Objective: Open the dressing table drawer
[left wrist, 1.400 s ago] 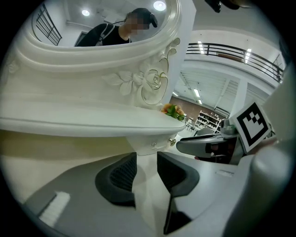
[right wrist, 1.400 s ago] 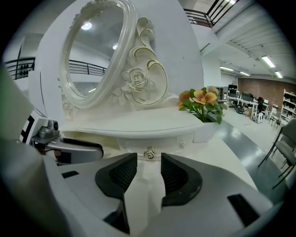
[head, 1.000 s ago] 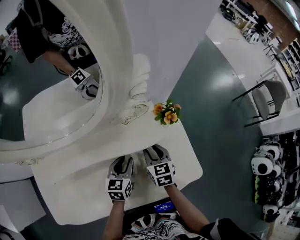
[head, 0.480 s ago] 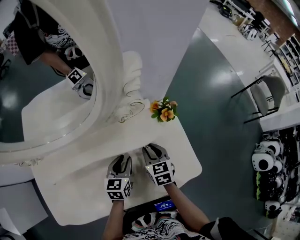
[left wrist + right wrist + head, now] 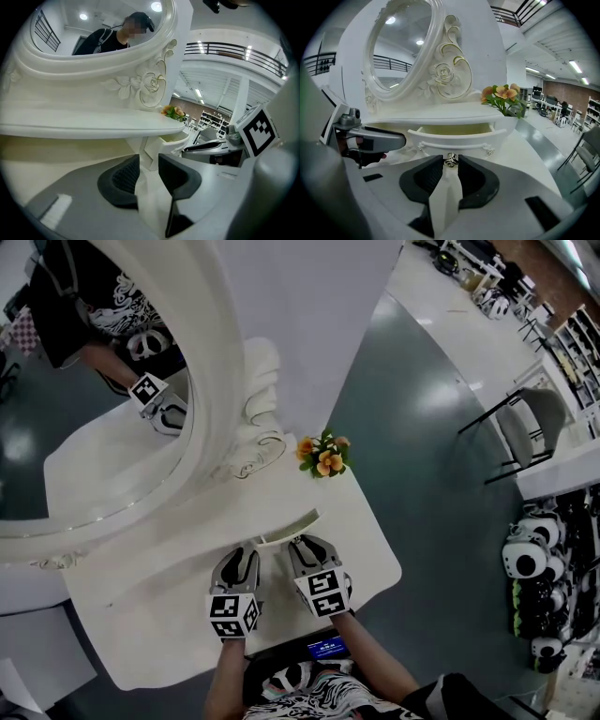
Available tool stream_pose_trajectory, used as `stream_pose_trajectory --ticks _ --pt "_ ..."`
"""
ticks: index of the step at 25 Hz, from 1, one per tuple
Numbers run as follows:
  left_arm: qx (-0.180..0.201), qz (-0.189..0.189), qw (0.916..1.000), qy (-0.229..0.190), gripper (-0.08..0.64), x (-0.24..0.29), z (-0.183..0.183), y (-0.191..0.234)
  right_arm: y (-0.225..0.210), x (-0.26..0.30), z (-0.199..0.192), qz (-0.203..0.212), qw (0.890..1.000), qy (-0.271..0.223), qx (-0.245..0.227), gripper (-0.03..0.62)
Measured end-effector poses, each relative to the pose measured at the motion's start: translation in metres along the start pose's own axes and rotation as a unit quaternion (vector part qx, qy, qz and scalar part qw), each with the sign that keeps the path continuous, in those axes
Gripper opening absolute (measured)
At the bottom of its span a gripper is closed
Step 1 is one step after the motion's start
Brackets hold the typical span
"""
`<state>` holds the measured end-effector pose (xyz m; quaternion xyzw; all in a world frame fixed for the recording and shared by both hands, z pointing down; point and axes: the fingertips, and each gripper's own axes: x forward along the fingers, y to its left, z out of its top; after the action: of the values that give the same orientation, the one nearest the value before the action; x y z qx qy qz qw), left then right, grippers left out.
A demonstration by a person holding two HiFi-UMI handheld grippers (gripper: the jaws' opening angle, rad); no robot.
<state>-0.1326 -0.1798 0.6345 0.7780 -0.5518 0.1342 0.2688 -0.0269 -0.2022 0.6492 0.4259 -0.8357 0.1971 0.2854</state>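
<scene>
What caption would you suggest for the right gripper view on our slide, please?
Right gripper grips the knob of the partly open dressing table drawer.

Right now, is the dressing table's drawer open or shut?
Partly open: the drawer juts out beneath the tabletop, its pale inside visible.

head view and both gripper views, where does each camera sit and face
Head view: on the person's head, looking down on the dressing table, mirror and flowers; left tongs, right tongs and forearms show.
Left gripper view: on the left tongs, facing the dressing table's edge and mirror; right tongs at right.
Right gripper view: on the right tongs, facing the open drawer, knob between its jaws; left tongs at left.
Shared: flowers in all three.
</scene>
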Motion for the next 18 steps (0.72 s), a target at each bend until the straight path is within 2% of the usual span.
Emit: stream_pose_trajectory --ticks 10,15,18 --pt "0.007 -0.003 0.9999 -0.010 0.123 -0.007 0.003 -0.005 -0.001 -0.007 -0.011 -0.008 1.000 -0.002 0.023 0.103" --pt "0.015 -0.001 0.9997 -0.019 0.124 -0.018 0.011 -0.009 -0.001 -0.018 -0.018 -0.016 0.999 0.010 0.037 0.124" --pt "0.021 -0.004 0.9993 -0.030 0.124 -0.024 0.018 -0.013 -0.004 -0.033 -0.017 -0.030 0.998 -0.002 0.047 0.085"
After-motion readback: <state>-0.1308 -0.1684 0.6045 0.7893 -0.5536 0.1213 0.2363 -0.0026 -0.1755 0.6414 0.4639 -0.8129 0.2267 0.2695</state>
